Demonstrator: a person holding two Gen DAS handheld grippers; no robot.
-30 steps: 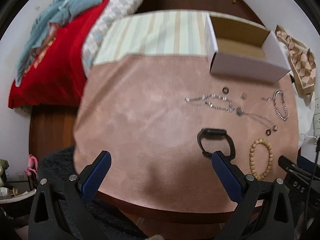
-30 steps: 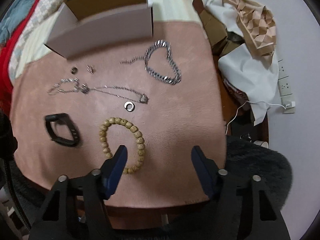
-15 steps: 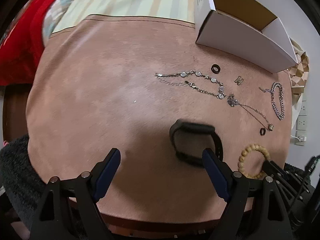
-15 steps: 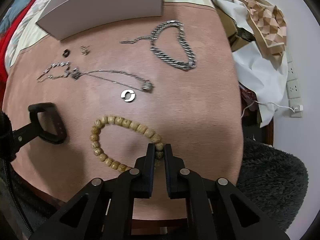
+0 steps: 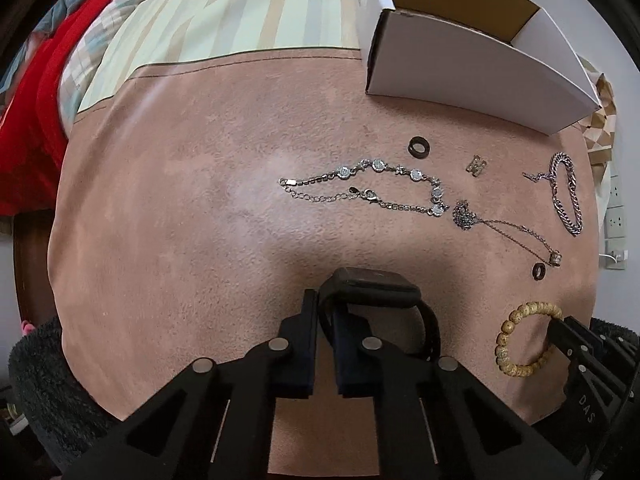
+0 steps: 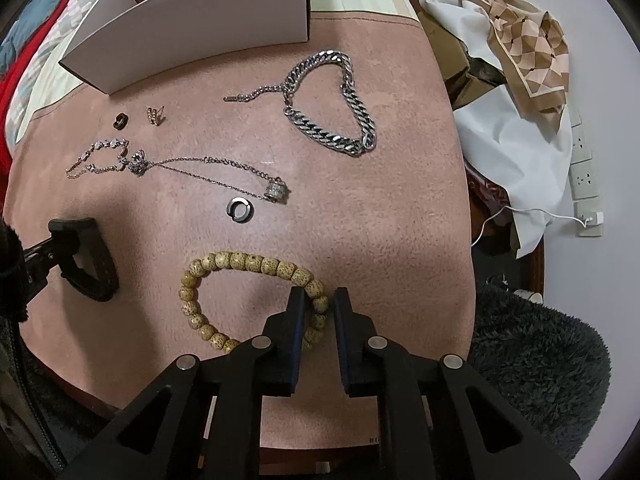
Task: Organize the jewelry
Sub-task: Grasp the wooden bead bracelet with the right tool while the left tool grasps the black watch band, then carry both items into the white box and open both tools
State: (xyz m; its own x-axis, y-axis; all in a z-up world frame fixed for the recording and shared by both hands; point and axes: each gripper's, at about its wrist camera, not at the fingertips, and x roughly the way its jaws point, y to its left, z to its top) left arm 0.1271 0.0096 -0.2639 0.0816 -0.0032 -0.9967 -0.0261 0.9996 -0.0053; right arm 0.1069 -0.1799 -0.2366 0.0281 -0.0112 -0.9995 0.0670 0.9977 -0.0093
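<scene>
On pink cloth, left gripper clamped on black band, right gripper pinching bead bracelet, crystal bracelet sharp only from left wrist, wall sockets only from right.

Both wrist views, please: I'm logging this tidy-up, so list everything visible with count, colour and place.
box: 1, white with brown inside, open, far edge of the mat
mat: 1, pink, covers the table
black band: 1, black, near edge, in the left grip
bead bracelet: 1, tan, near edge, in the right grip
curb-chain bracelet: 1, silver, right of the box
stone bracelet: 1, silver, mid-mat
pendant necklace: 1, silver, mid-mat
rings: 2, dark; one beside the pendant, one nearer the box
earring: 1, gold, near the box
patterned cloth: 1, beige, off the mat's right side
left hand-held gripper: 1, black, shut on the band
right hand-held gripper: 1, black, clamped on the beads
</scene>
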